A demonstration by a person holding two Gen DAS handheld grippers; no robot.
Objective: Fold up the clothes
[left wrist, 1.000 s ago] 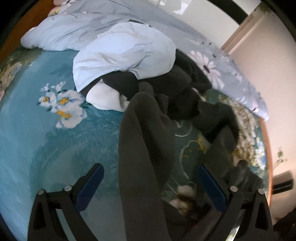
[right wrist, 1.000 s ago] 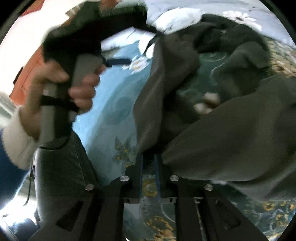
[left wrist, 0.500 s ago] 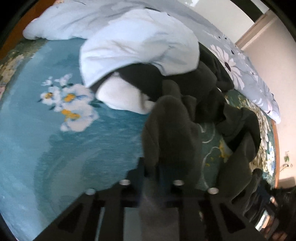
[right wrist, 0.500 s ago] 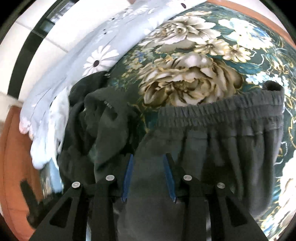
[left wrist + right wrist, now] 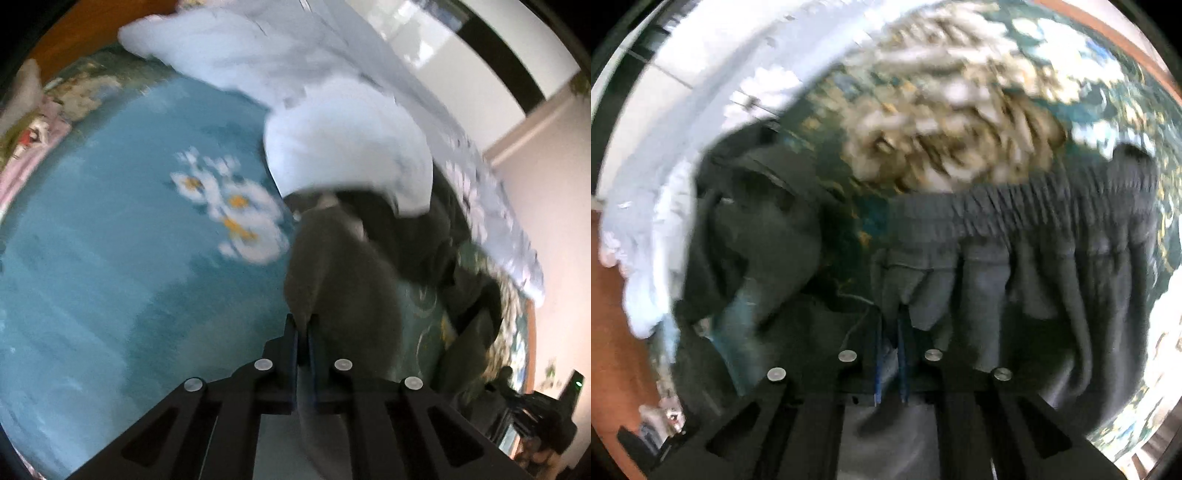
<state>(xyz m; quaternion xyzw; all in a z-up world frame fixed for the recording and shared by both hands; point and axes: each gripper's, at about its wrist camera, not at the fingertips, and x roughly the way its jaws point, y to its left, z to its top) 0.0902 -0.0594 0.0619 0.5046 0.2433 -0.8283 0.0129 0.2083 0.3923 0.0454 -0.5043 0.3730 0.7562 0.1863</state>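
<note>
A pair of dark grey trousers lies on the bed. In the left wrist view my left gripper (image 5: 303, 325) is shut on one grey trouser leg (image 5: 343, 280), which runs away from the jaws towards a heap of clothes. In the right wrist view my right gripper (image 5: 891, 325) is shut on the grey cloth just below the elastic waistband (image 5: 1015, 210), and the trousers (image 5: 1052, 295) hang to the right of the jaws. Both views are blurred.
A pale blue garment (image 5: 347, 147) lies over black clothes (image 5: 417, 236) beyond the left gripper. The bed has a teal flowered cover (image 5: 110, 240) and a light floral quilt (image 5: 295, 48) at the back. A dark garment heap (image 5: 753, 229) lies left of the right gripper.
My left gripper was open around the trouser leg and has shut on it, then lifted it. My right gripper stayed shut on the cloth and swung round to face the waistband.
</note>
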